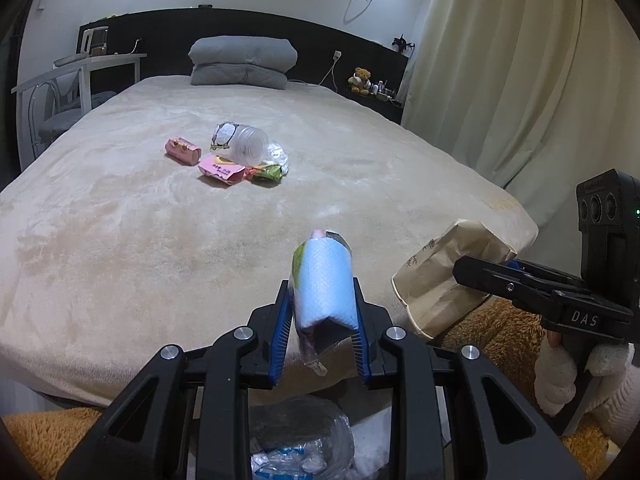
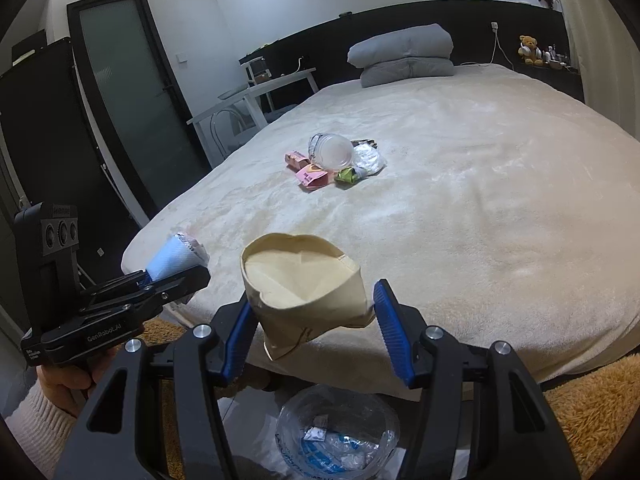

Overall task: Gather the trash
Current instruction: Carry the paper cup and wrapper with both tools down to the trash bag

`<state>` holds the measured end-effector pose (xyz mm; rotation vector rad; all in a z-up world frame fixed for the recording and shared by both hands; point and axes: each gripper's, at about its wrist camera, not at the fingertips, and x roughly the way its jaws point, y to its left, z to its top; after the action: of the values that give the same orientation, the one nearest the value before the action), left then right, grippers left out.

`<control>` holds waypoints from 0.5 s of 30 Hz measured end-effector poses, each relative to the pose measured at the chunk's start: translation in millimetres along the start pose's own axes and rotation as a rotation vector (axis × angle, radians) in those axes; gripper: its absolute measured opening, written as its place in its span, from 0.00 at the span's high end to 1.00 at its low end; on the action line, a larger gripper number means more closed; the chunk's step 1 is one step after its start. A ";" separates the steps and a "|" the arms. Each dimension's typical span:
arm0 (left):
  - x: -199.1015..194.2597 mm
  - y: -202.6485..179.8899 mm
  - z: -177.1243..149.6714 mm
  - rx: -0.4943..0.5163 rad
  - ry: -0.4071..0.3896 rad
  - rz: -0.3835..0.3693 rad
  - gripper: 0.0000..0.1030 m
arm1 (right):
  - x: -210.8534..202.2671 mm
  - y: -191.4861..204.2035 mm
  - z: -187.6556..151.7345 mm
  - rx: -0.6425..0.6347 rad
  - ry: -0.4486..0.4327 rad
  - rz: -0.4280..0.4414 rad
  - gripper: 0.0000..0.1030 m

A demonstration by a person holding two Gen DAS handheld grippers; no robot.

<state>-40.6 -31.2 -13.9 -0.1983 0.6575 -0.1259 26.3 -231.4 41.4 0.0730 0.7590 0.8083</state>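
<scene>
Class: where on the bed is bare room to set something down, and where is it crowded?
Free: the blanket between the trash cluster and the foot edge, and between the cluster and the grey pillows. Crowded: around the plastic cup and pink boxes.

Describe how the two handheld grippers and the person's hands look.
Both grippers, left gripper and right gripper, are black angular frames with silver bolts and ribbed blue finger pads. White lettering marks the bodies. The left hand shows a cream knit sleeve.

Both wrist views look from the foot of the bed (image 1: pixel 120 208) toward the grey pillows (image 1: pixel 242 62) — left camera faces straight up the bed, right camera angles leftward; each sees the other gripper close by — shared: bed surface, pillows.
</scene>
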 end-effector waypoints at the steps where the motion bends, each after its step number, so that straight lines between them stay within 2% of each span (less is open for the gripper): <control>1: 0.8 -0.3 -2.5 -0.004 0.010 0.000 0.75 | 1.6 1.4 -1.1 -0.002 0.010 0.005 0.45; 9: 12.0 0.9 -20.9 -0.034 0.105 -0.023 0.75 | 16.0 3.5 -11.2 -0.001 0.103 0.036 0.45; 15: 24.1 3.4 -41.3 -0.075 0.205 -0.044 0.75 | 31.3 -0.5 -24.8 0.040 0.210 0.055 0.45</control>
<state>-47.1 -38.1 -60.9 -0.2743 0.8626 -0.1656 24.7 -216.0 4.6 0.0450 0.9755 0.8619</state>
